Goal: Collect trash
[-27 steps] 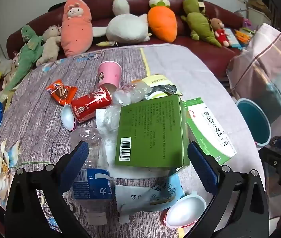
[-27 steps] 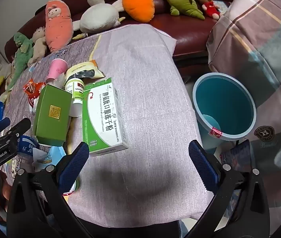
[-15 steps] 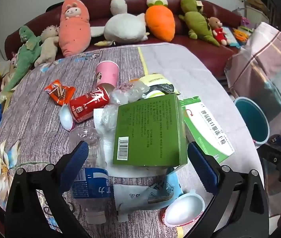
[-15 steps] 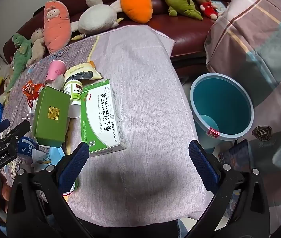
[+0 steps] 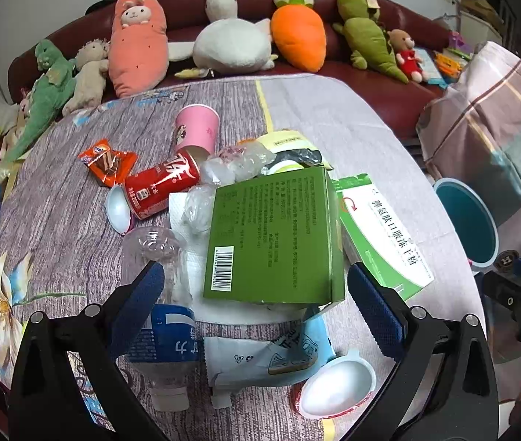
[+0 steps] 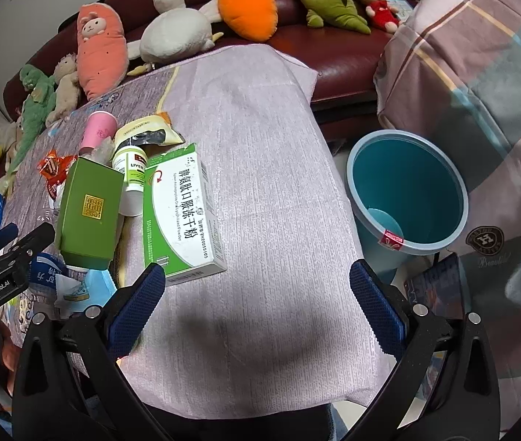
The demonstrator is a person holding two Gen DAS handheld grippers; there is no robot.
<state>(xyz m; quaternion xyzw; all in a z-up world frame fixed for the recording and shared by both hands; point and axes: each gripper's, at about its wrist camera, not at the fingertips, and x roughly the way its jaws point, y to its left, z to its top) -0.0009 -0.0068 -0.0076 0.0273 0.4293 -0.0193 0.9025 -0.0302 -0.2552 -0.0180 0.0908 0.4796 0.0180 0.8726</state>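
— The left tongs (image 5: 254, 307) are spread wide with nothing pinched, tipped steeply down over the heap of rubbish on the surface (image 5: 58, 220). The right tongs (image 6: 256, 301) are spread just as wide, also angled down, over a bare stretch of cloth.

— Where's the green box (image 5: 275, 239)?

— Lying flat between the left fingers' line of sight, its long axis running away from the tongs, barcode end nearest. Beside it on the right lies the white-and-green medicine box (image 6: 179, 217), its long axis almost parallel.

— And the rest?

— A clear bottle (image 5: 161, 316) lies lengthwise, cap toward the tongs; a red can (image 5: 161, 187) lies on its side, slanted. The blue bin (image 6: 407, 191) stands upright on the floor, off the surface's right edge.
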